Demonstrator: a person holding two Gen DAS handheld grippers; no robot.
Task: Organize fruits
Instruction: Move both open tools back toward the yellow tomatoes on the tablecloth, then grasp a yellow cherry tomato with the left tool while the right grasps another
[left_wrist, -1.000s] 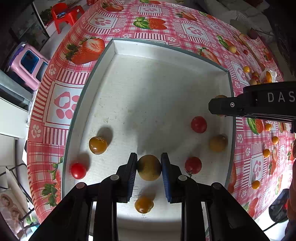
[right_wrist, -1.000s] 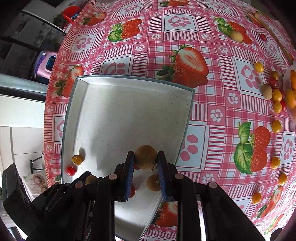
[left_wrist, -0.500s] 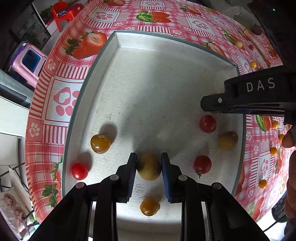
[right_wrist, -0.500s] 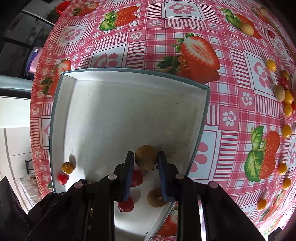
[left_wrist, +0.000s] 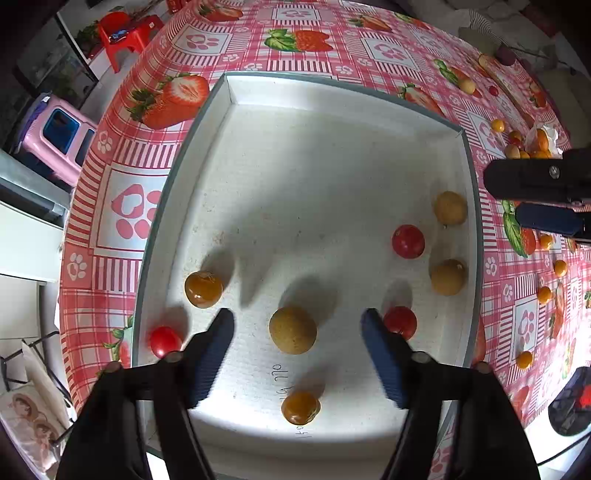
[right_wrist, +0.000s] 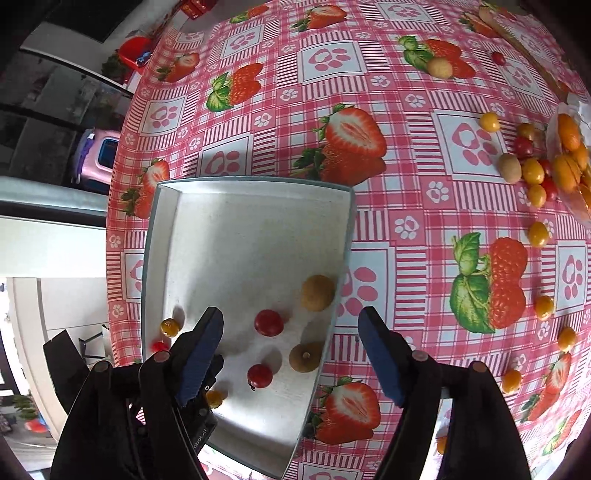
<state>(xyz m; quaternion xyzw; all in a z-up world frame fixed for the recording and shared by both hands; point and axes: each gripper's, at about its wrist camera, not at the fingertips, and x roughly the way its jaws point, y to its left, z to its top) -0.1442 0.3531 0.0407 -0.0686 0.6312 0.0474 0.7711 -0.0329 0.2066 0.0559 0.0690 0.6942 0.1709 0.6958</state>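
A white tray (left_wrist: 332, 122) with a grey rim lies on the strawberry tablecloth and holds several small fruits. My left gripper (left_wrist: 297, 321) is open above it, with a tan round fruit (left_wrist: 292, 329) lying free on the tray floor between its fingers. My right gripper (right_wrist: 290, 321) is open over the tray's right edge (right_wrist: 341, 258). A tan fruit (right_wrist: 317, 292) lies in the tray just beyond it. Red tomatoes (left_wrist: 408, 241) and orange fruits (left_wrist: 203, 289) are scattered in the tray.
Loose orange, red and tan fruits (right_wrist: 532, 171) lie on the cloth at the right, near a clear bag (right_wrist: 570, 136). More single fruits (right_wrist: 544, 307) dot the cloth's right side. The table edge drops off at the left, with a pink stool (left_wrist: 59, 136) below.
Both grippers have opened and let go of their tan fruits, which now lie in the tray. The right gripper has drawn back towards the tray's right edge.
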